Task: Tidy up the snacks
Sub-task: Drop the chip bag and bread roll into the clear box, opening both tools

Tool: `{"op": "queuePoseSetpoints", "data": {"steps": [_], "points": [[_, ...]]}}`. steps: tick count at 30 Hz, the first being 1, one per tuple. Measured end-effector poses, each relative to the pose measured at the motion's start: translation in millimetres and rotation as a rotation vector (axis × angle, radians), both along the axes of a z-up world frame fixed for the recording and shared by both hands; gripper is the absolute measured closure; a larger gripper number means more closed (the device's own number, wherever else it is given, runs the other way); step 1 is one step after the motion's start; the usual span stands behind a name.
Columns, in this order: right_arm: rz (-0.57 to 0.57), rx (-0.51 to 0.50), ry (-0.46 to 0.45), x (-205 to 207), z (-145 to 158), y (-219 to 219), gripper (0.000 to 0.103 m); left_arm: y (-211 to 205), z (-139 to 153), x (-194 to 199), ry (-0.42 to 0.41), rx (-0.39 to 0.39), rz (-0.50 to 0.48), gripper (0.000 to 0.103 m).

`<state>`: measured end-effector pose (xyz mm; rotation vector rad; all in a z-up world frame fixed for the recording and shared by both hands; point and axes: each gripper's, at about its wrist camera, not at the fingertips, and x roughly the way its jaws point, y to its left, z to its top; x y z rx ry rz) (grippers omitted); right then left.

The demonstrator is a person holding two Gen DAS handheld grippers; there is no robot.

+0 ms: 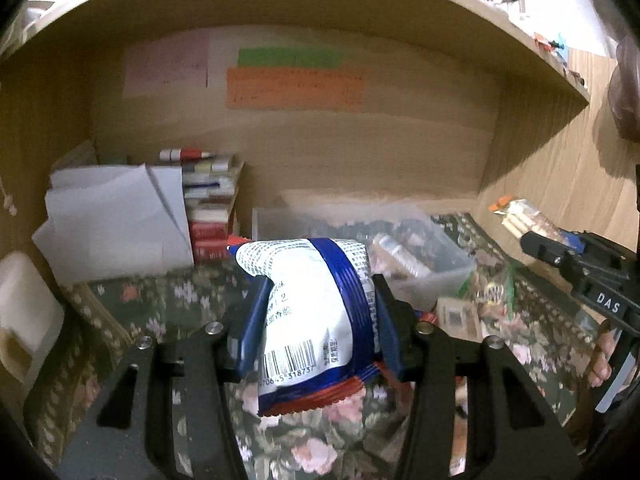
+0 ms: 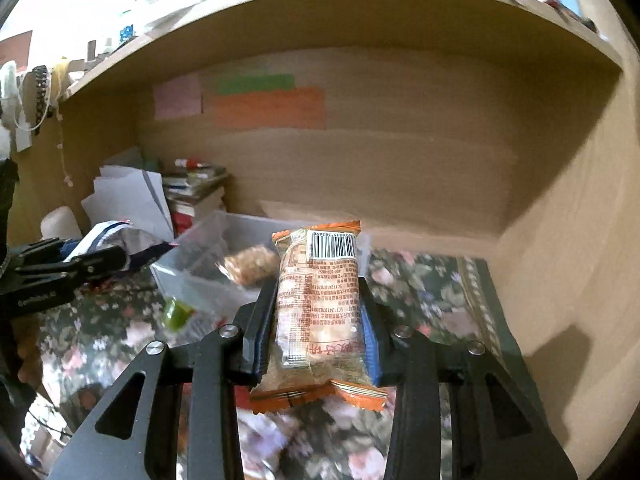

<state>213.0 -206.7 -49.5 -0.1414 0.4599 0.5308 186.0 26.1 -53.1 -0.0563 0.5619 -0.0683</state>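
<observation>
My left gripper [image 1: 318, 284] is shut on a white and blue snack bag [image 1: 308, 312] with a barcode, held above the floral tablecloth. My right gripper [image 2: 318, 288] is shut on an orange-edged clear snack packet [image 2: 320, 304]. A clear plastic bin [image 1: 400, 248] holding several snacks sits just beyond the left gripper; in the right wrist view the bin [image 2: 200, 264] lies ahead to the left. The right gripper with its packet shows at the right of the left wrist view [image 1: 536, 236]. The left gripper with its bag shows at the left of the right wrist view [image 2: 100, 252].
A wooden shelf alcove encloses the table, with coloured paper notes [image 1: 292, 80] on its back wall. White papers [image 1: 116, 216] and a book stack [image 1: 208, 200] stand at back left. Loose snack packets [image 1: 472, 308] lie right of the bin. A green item [image 2: 176, 312] lies before the bin.
</observation>
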Motion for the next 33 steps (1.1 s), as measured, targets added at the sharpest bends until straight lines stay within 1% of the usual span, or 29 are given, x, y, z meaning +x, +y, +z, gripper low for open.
{"op": "queuePoseSetpoints", "data": {"steps": [8, 14, 20, 25, 33], "points": [[0.05, -0.003, -0.011, 21.4, 9.2, 31.8, 0.07, -3.8, 12.7, 34.0, -0.027, 0.02, -0.003, 0.053], [0.063, -0.019, 0.024, 45.9, 4.7, 50.5, 0.07, -2.6, 9.7, 64.2, -0.01, 0.017, 0.0, 0.052], [0.072, -0.062, 0.099, 76.6, -11.1, 67.9, 0.07, 0.4, -3.0, 90.9, 0.03, 0.013, 0.008, 0.052], [0.08, -0.119, 0.152, 96.4, -25.2, 79.4, 0.07, 3.9, -20.6, 113.5, 0.084, 0.01, 0.009, 0.052], [0.086, -0.152, 0.225, 113.6, -41.5, 88.4, 0.069, 1.3, -44.7, 135.5, 0.158, -0.001, 0.0, 0.051]]}}
